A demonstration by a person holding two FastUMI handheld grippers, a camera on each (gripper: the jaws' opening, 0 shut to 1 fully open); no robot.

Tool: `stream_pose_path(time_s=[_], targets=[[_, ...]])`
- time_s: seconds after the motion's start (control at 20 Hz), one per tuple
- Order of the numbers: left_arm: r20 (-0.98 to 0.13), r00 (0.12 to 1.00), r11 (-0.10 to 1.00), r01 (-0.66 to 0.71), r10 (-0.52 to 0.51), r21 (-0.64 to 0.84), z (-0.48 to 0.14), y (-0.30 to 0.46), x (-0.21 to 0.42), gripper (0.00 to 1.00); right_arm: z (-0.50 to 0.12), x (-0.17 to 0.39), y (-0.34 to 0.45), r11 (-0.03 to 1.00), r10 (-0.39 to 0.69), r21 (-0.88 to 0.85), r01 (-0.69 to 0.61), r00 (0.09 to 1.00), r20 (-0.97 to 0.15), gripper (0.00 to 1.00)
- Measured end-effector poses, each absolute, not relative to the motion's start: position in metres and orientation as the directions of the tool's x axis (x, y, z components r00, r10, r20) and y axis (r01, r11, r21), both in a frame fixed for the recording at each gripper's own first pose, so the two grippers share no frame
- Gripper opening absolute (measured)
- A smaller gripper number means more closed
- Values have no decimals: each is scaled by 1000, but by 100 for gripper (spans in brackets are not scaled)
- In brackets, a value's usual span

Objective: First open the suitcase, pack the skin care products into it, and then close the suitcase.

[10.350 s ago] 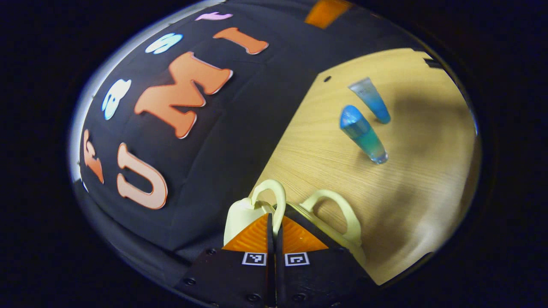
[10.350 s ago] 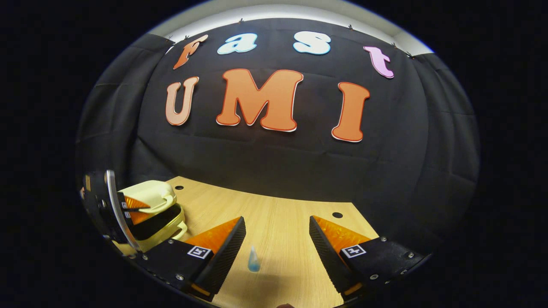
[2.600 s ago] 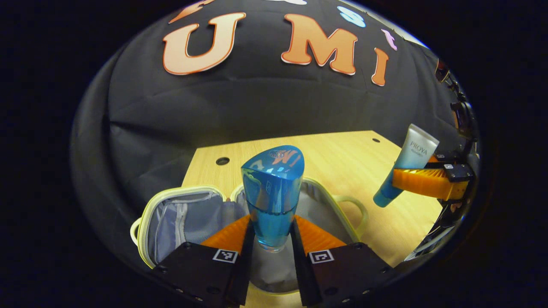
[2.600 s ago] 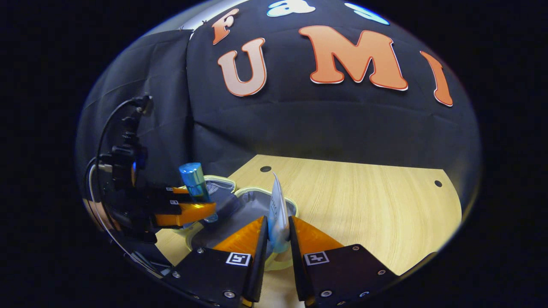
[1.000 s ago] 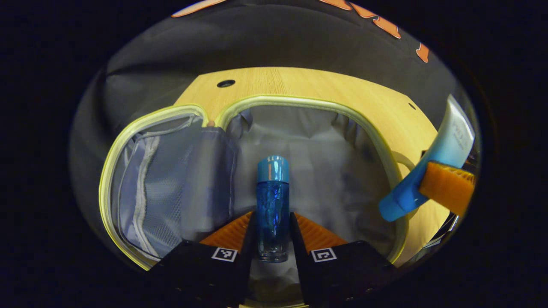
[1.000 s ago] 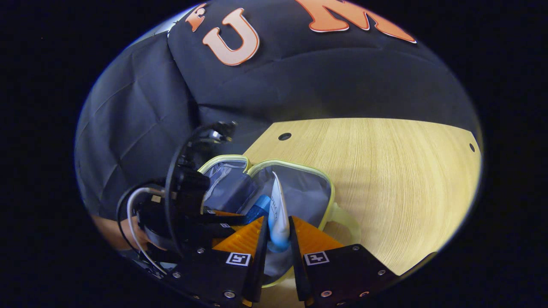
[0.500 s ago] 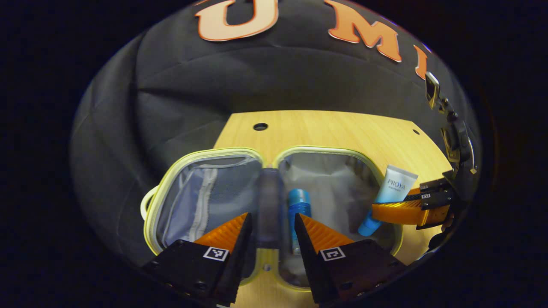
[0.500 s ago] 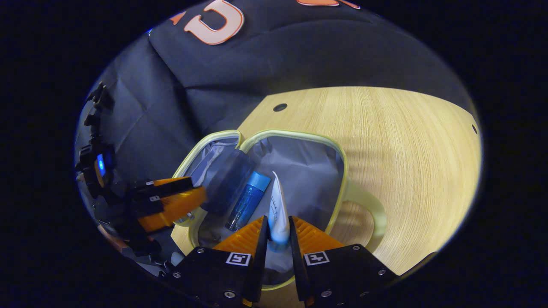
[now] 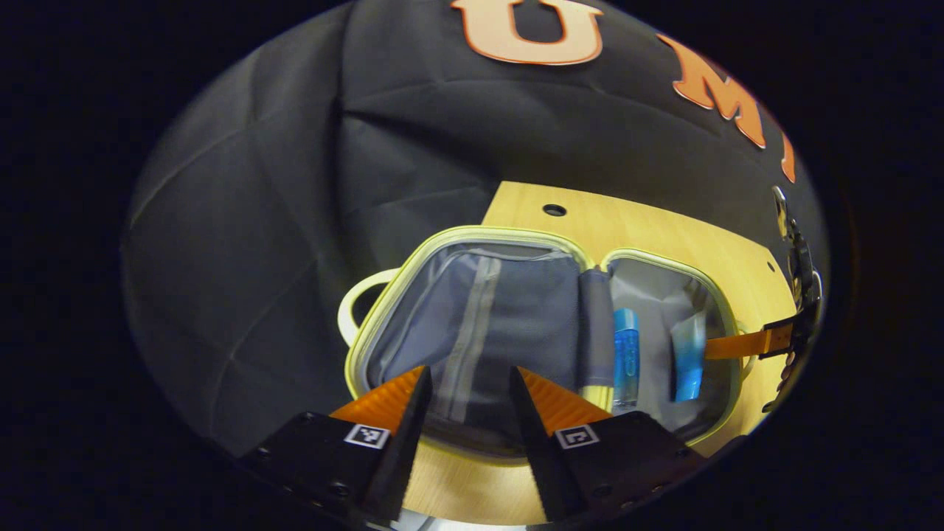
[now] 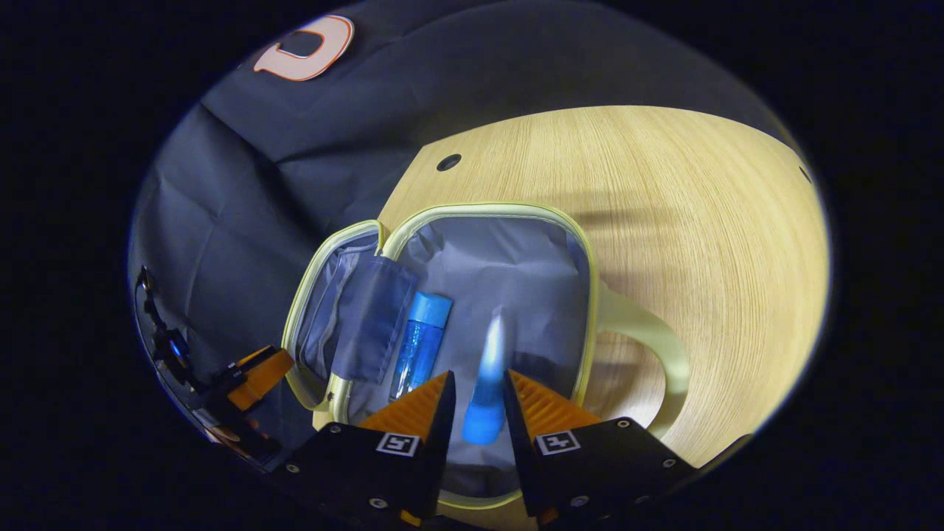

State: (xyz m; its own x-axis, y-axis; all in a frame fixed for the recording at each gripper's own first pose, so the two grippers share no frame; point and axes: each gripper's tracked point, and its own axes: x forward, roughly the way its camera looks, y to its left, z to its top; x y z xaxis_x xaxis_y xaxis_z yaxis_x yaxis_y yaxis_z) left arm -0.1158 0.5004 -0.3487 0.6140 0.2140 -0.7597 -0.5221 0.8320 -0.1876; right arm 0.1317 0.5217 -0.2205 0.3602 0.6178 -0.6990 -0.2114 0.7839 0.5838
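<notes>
The pale yellow suitcase [image 9: 383, 317] [image 10: 582, 251] lies open and flat on the wooden table. A blue bottle [image 9: 625, 354] [image 10: 420, 339] lies in its right half beside the hinge flap. My left gripper [image 9: 463, 383] is open and holds nothing, hovering over the near edge of the mesh-pocket half. My right gripper [image 10: 476, 380] is low over the right half. The white and blue tube [image 10: 488, 376] [image 9: 689, 358] looks blurred between its fingers, which stand a little apart, with a gap beside the tube. One right finger [image 9: 737, 344] reaches in from the right.
The suitcase sits near the table's back left corner, close to the black cloth wall. Its handles [image 10: 649, 346] [image 9: 354, 302] stick out at either side. Bare table [image 10: 700, 221] stretches to the right of it, with a cable hole [image 10: 448, 161] behind.
My left gripper has let go of the bottle, drawn back and swung left over the pocket half. My right gripper has sunk lower and its fingers have parted slightly around the tube.
</notes>
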Motion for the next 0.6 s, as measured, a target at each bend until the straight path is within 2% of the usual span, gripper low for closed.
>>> stream_pose_path(time_s=[0.05,0.15,0.25,0.3,0.35,0.45,0.6], targets=[[-761,609,816,-545,224,-195,-353,508,-122,79,-217,132,520,785,616,581,-214,371,-695,49],[-763,599,789,-580,243,-205,-360,520,-133,80,-209,136,513,790,607,570,-224,411,-680,55],[-763,595,769,-602,252,-215,-365,532,-141,81,-194,138,495,806,584,545,-232,467,-664,71],[-761,594,758,-613,259,-220,-366,540,-146,80,-189,140,486,817,567,529,-231,491,-661,76],[-757,597,746,-624,264,-232,-367,548,-148,81,-185,140,479,826,552,516,-226,512,-658,86],[-750,604,719,-645,269,-261,-368,562,-151,84,-174,142,461,842,523,495,-217,559,-644,92],[-737,621,670,-670,268,-320,-372,586,-151,86,-151,141,431,855,494,468,-222,620,-609,95]])
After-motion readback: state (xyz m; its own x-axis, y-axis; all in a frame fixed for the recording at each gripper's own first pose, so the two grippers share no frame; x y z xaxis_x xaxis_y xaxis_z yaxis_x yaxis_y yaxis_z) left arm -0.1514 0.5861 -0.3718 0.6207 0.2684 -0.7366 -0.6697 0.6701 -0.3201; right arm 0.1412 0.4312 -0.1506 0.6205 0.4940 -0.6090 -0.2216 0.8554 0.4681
